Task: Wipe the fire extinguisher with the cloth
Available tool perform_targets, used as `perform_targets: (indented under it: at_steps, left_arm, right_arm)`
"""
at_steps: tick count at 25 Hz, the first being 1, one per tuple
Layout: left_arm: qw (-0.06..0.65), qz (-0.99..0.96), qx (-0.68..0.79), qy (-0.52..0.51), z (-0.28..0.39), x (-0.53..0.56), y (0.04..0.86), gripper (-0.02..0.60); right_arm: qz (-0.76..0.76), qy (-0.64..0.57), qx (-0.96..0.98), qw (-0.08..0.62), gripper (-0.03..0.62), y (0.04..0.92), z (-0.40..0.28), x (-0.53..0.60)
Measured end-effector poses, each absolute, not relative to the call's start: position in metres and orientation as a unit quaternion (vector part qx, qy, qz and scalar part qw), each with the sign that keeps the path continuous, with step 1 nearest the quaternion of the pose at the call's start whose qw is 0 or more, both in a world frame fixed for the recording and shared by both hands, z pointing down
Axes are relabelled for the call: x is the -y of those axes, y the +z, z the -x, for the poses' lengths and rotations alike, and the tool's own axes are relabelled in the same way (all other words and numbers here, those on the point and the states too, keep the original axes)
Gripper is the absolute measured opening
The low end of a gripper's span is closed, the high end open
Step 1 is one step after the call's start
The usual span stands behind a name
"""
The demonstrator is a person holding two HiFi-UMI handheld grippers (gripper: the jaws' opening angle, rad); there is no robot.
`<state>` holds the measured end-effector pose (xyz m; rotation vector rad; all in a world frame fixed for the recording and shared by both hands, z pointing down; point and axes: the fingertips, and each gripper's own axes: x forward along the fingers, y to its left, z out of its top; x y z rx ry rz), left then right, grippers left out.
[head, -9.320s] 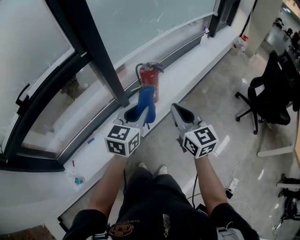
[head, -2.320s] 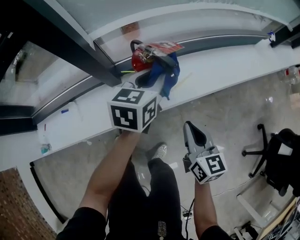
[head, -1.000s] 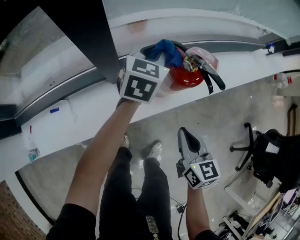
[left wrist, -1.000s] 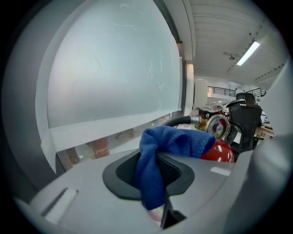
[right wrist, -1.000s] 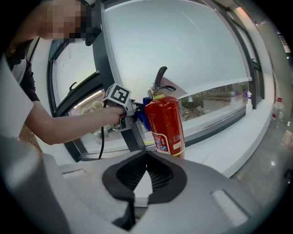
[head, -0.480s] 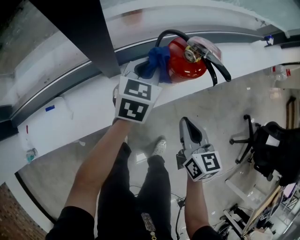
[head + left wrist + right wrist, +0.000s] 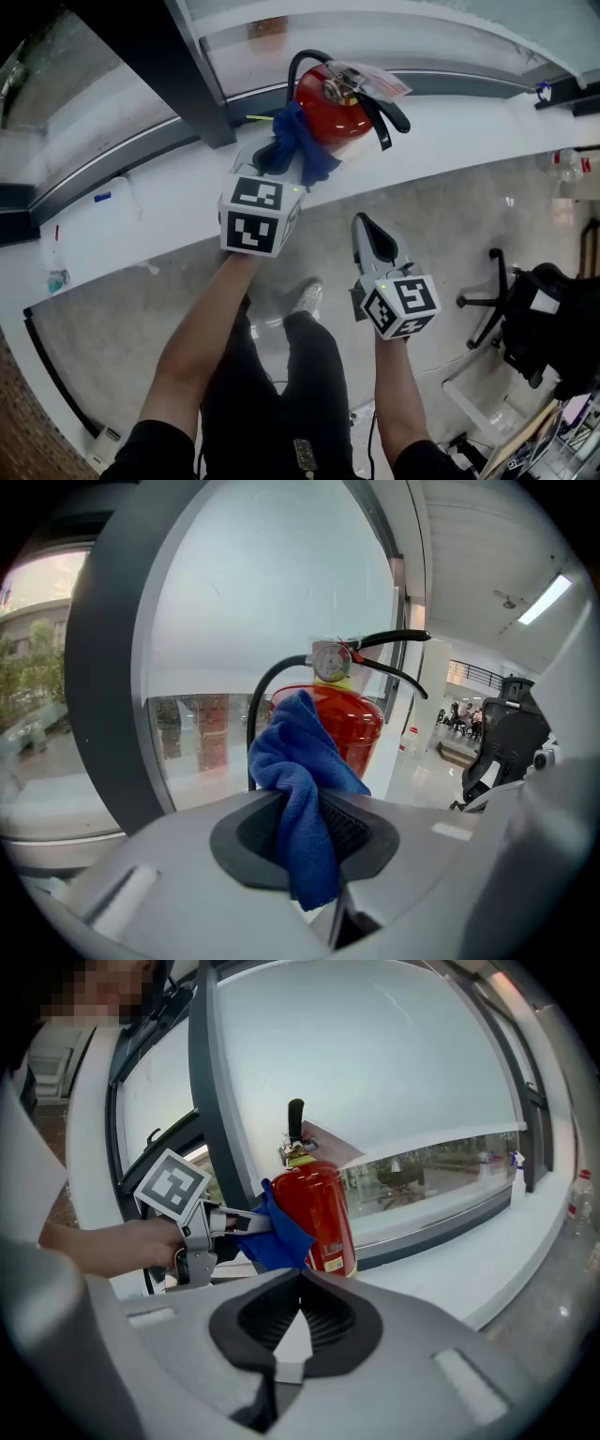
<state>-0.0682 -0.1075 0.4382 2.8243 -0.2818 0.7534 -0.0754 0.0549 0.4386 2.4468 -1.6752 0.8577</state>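
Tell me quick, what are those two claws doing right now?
Left gripper shut on the cloth. Right gripper shut, empty, short of the ledge. Cloth against the fire extinguisher, left side. Nothing blocking.

Blocked behind the fire extinguisher (image 7: 328, 112) by window glass (image 7: 422, 19), hemmed at its left by a dark window post (image 7: 183, 75). Left front taken by left gripper (image 7: 272, 161) with blue cloth (image 7: 300, 145). Open along white sill (image 7: 469, 117) rightward and above floor (image 7: 469, 216).
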Motion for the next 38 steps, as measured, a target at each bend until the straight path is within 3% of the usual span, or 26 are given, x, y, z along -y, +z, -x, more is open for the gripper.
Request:
perform_targets:
  at_steps: [17,26,38]
  left_arm:
    - [0.153,-0.947,0.096,0.265,0.036,0.022,0.440,0.063]
    - [0.110,-0.952,0.048,0.281,-0.011,-0.005,0.456,0.064]
    - [0.106,-0.950,0.089,0.278,0.041,0.052,0.481,0.063]
  right_arm:
    - [-0.775,0.309,0.551,0.009,0.003,0.463,0.049,-0.119]
    - [-0.772,0.317,0.550,0.027,0.003,0.472,0.051,-0.135]
    - [-0.773,0.336,0.537,0.034,0.003,0.494,0.086,-0.110]
